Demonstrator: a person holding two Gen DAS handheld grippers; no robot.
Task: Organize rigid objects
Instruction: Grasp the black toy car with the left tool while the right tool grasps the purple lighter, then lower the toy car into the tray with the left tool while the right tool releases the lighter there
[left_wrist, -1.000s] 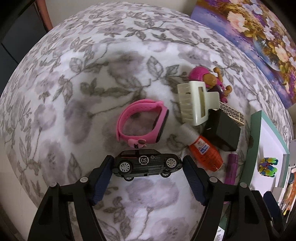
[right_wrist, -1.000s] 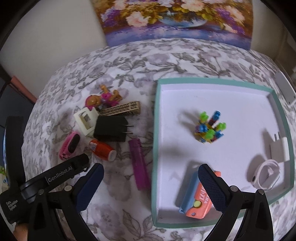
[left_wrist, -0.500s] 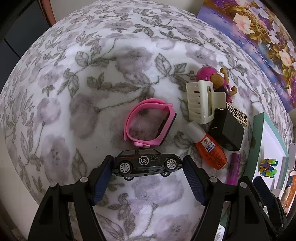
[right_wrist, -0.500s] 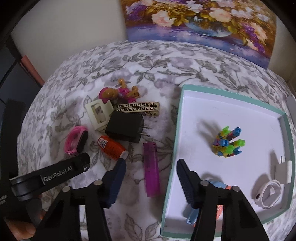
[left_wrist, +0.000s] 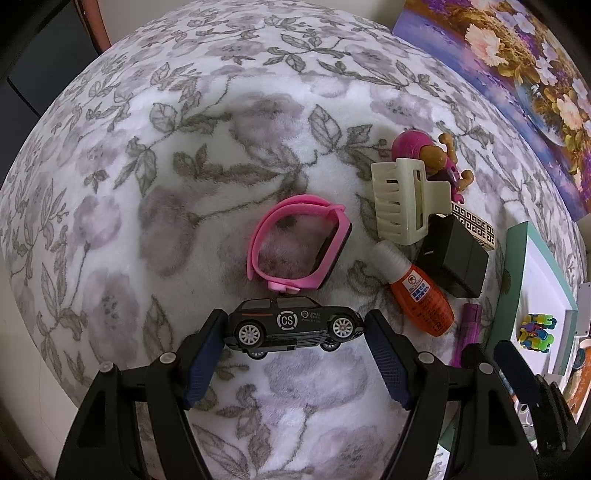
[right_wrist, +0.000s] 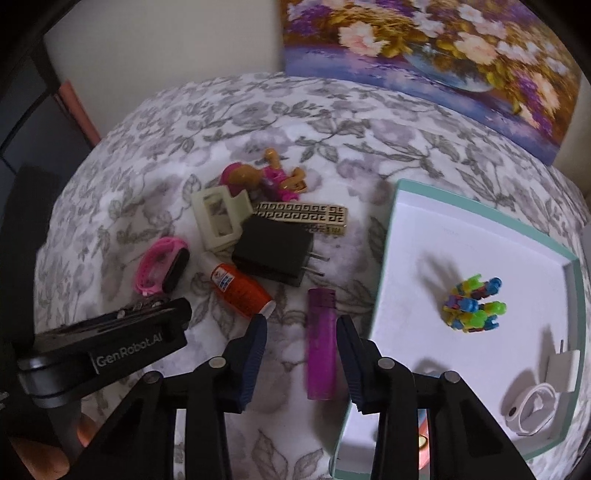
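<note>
The black toy car (left_wrist: 293, 326) is looking small, stiff and light, probably die-cast with smooth painted sides, so its bumpers are offering the surest flat ends for a pinch and its free-rolling wheels are likely making any grip on the flanks slippery. The left gripper (left_wrist: 294, 332) is clamping it exactly that way, 1 pad at each end, jaws closed to the car's length and carrying it just above the floral cloth (left_wrist: 166, 206), near the pink watch band (left_wrist: 299, 243). The purple lighter (right_wrist: 321, 343) is lying on the cloth just beside the teal tray (right_wrist: 388, 236); it is rigid, slick and narrow, best taken across its long sides. The right gripper (right_wrist: 300, 350) is straddling it, jaws part open, pads standing clear of both sides and holding nothing.
</note>
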